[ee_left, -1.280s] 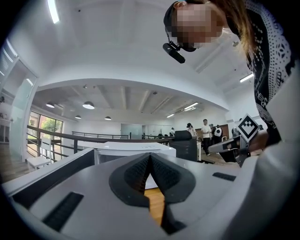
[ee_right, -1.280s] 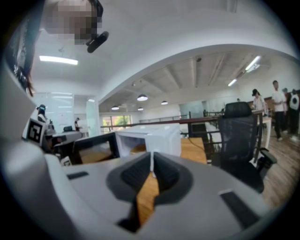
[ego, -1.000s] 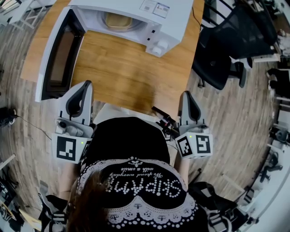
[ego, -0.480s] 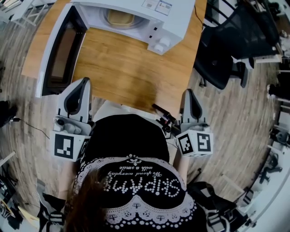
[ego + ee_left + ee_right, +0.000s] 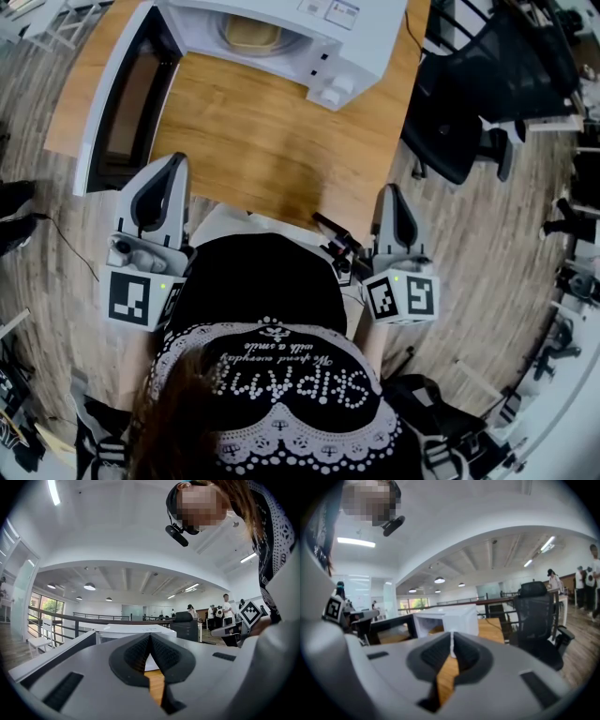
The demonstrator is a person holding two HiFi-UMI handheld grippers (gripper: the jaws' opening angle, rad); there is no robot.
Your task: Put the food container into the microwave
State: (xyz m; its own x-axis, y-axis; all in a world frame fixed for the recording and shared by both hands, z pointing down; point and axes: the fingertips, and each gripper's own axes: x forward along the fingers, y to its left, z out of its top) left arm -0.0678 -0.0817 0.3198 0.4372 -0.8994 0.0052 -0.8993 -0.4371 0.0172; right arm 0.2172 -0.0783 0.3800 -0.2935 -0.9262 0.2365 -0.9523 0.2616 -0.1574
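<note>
While both grippers have held their positions over the last second, the only visible change is a slight drift of the head view.

The counter (image 5: 253, 141) carries the microwave (image 5: 319, 28) at its far edge. The microwave door (image 5: 127, 103) is swung fully open to the left. The food container (image 5: 251, 35) rests inside the cavity, well apart from both grippers.

The left gripper (image 5: 173, 161) and the right gripper (image 5: 389, 192) are held at the near edge of the counter, close to the person's body. In each gripper view the jaws are together, with nothing between them.

Assessment: the container is already in place and neither gripper is engaged, so the placement step appears complete. The lack of motion suggests a rest position after withdrawal. The door remains open; closing it is not named in the task.
</note>
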